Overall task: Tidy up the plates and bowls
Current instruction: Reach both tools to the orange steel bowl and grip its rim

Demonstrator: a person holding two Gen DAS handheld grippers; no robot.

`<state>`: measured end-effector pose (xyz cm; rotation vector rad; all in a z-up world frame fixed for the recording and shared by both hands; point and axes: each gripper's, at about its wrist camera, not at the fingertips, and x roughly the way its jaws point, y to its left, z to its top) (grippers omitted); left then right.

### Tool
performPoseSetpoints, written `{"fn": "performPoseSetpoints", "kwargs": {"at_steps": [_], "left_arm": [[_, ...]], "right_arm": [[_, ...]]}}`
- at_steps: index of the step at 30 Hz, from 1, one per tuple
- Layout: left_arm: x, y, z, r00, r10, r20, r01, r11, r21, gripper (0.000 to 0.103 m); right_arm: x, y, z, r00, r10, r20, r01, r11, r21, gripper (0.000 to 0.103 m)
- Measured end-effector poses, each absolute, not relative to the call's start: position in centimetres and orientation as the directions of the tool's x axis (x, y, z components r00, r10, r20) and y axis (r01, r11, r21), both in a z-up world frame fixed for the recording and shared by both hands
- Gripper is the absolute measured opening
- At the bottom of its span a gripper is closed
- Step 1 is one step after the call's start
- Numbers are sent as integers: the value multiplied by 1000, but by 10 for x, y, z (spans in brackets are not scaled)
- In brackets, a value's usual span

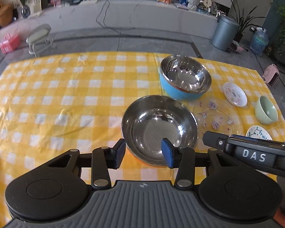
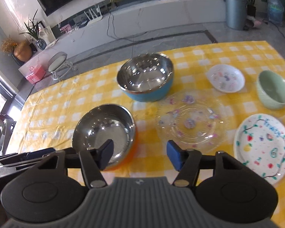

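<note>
I am bringing my left hand-held gripper (image 1: 143, 153) over the near rim of the orange-based steel bowl (image 1: 159, 127), jaws half open and straddling that rim, though the blur leaves contact unclear. My right hand-held gripper (image 2: 139, 156) is hanging half open and empty between that bowl and the clear glass plate (image 2: 191, 123). On the desk (image 1: 47, 98), the blue steel bowl (image 1: 185, 77) is crowding the far side, while the small white dish (image 2: 226, 80), green bowl (image 2: 274, 90) and fruit plate (image 2: 263, 146) are lining the right edge.

Steel bowls (image 2: 104, 131) (image 2: 145, 77), glass plate (image 2: 191, 123), green bowl (image 2: 273, 91), two painted plates (image 2: 226, 77) (image 2: 263, 146) upright on checked cloth
</note>
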<state>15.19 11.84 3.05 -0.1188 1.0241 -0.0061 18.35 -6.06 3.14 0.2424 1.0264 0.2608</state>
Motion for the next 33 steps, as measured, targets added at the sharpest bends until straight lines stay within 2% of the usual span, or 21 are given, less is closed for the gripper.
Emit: {"fn": "performPoseSetpoints", "kwargs": {"at_steps": [2,4,8,12,17,21,25,33], "left_arm": [[161,126,20,498,-92,-862,-62,988,-141,50],[167,131,10,481,-113,-869,-69,984,-166,43],[177,144,-3,476,-131,-870,-102,974,-203,41],[188,150,-15,451,-146,-880,-134,964,-229,36],[191,152,-26,429,-154,-890,-166,955,-246,33],[190,149,-25,427,-134,-894,-161,962,-221,28],[188,146,-20,420,-117,-900,-164,966,-202,23],[154,133,2,434,-111,-894,-138,972,-188,23]], "right_arm": [[193,-52,23,469,328,-820,-99,942,321,46],[201,-46,14,447,325,-833,-92,943,318,44],[211,-41,0,416,326,-849,-68,942,328,34],[221,-35,-10,390,337,-857,-59,938,342,31],[226,-28,-20,369,332,-868,-57,940,335,21],[223,-27,-22,375,320,-870,-64,945,321,16],[222,-28,-21,372,318,-872,-60,946,320,15],[198,-41,-1,368,332,-868,-67,941,331,15]]}}
